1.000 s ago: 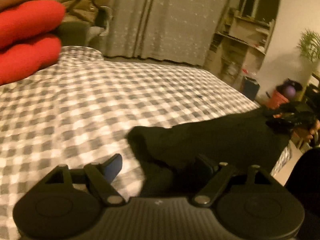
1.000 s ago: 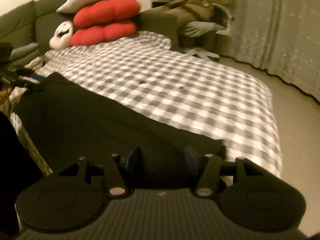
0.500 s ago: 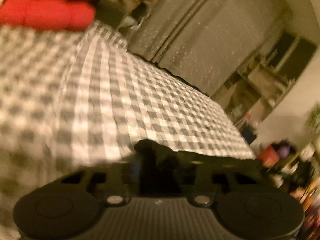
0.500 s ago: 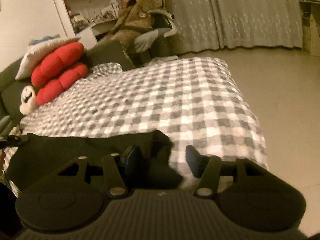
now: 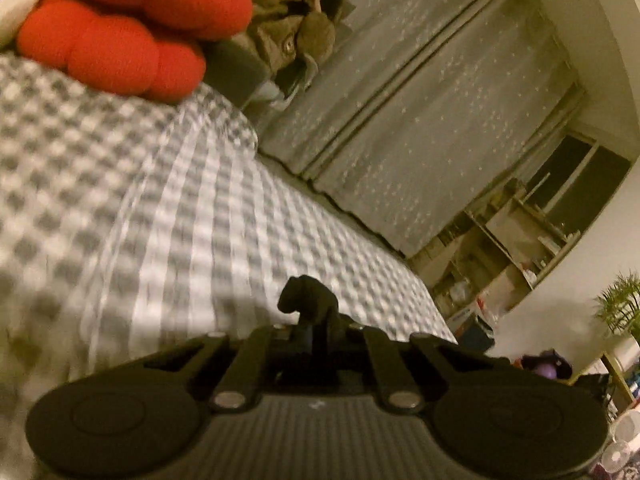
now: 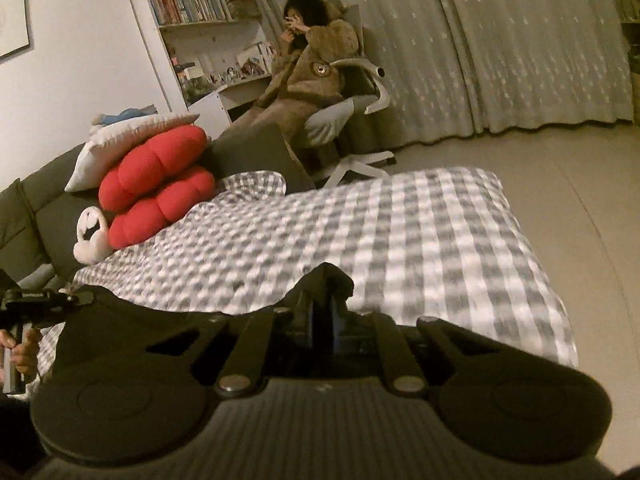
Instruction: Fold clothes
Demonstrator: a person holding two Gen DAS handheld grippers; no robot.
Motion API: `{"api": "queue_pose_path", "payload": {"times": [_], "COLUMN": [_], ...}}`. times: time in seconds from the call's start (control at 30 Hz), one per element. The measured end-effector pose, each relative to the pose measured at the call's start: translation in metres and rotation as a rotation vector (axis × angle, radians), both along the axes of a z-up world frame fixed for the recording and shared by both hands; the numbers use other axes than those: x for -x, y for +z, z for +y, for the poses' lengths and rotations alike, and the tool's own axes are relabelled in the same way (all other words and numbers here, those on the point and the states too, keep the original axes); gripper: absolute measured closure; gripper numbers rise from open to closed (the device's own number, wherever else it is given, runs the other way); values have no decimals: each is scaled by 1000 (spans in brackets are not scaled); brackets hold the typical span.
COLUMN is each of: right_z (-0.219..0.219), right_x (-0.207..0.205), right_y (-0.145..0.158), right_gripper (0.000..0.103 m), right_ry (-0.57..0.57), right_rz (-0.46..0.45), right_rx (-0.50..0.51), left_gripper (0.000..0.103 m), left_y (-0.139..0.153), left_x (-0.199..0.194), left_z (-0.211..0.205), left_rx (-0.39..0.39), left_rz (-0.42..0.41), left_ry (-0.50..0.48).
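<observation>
A black garment (image 6: pixel 132 312) lies along the near edge of the checked bed cover (image 6: pixel 400 240). In the right wrist view my right gripper (image 6: pixel 322 320) has its jaws closing, with a raised fold of the garment pinched between the blue pads. In the left wrist view my left gripper (image 5: pixel 314 328) is shut on a bunched corner of the black garment (image 5: pixel 308 296), which pokes up above the fingers over the bed cover (image 5: pixel 200 220). A hand (image 6: pixel 22 354) holding the left gripper's handle shows at the left edge of the right wrist view.
Red cushions (image 6: pixel 156 184) and a white pillow (image 6: pixel 120 148) are stacked at the bed's head. A person (image 6: pixel 312 68) sits in a swivel chair beyond the bed. Curtains (image 6: pixel 520 40) hang behind, shelves (image 5: pixel 500 248) stand by the wall, and bare floor (image 6: pixel 580 200) lies right of the bed.
Both grippers went from open around the garment's edge to closed on it. Both views rolled and shifted, and each pinched corner now stands up off the bed.
</observation>
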State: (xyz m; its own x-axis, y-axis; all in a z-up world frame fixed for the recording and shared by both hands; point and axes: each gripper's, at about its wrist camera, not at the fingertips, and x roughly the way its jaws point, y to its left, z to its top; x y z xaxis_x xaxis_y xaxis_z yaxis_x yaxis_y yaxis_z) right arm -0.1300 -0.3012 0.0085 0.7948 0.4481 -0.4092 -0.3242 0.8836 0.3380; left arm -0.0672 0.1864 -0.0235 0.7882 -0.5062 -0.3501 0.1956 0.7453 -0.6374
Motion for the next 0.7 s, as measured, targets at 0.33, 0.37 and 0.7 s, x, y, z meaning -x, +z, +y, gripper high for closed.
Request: {"api": "queue_pose_path", "payload": {"times": [0.33,0.37,0.7], "right_z": [19,20,9], "right_x": [-53,-56,-43], "right_y": [-14,-18,-16], "right_gripper": [94,94,58], "right_ry": [-87,-101,-99], "right_rz": [16,23,95], "right_rx": [65,84,75], "left_gripper": [96,92,48], "left_y": [-11,-15,-17], "left_x": [-48,-51,-15], "left_z": [6,7,34], "left_rx": [-52,-60,68], "left_rz": [88,110,185], "left_ry": [75,85,105]}}
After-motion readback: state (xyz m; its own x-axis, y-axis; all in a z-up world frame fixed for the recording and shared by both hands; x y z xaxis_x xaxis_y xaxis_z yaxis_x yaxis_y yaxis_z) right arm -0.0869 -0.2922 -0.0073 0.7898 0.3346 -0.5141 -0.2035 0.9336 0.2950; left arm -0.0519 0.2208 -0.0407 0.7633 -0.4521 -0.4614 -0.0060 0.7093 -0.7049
